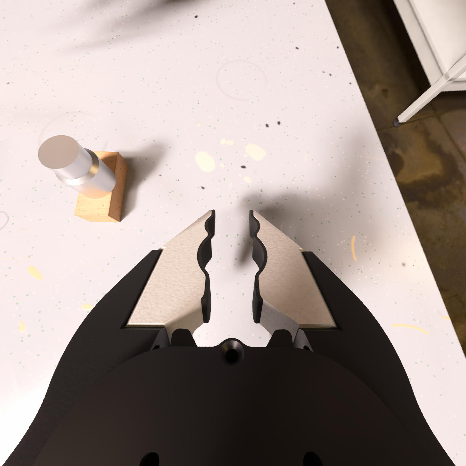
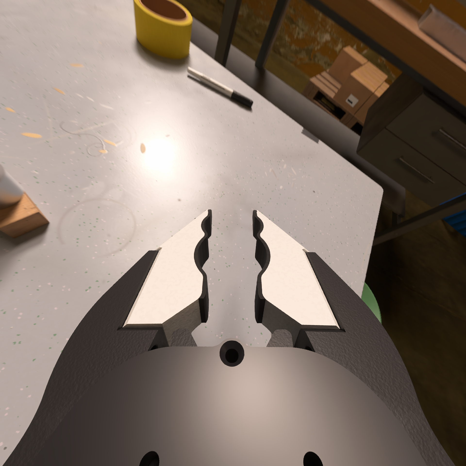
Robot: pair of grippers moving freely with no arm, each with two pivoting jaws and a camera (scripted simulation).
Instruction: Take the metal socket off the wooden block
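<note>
The metal socket (image 1: 75,171) stands upright on the wooden block (image 1: 100,199), on the speckled table (image 1: 227,75), left of my left gripper (image 1: 232,214). Both it and my right gripper (image 2: 232,214) are parted, empty. A careless sideways approach might topple the socket.
</note>
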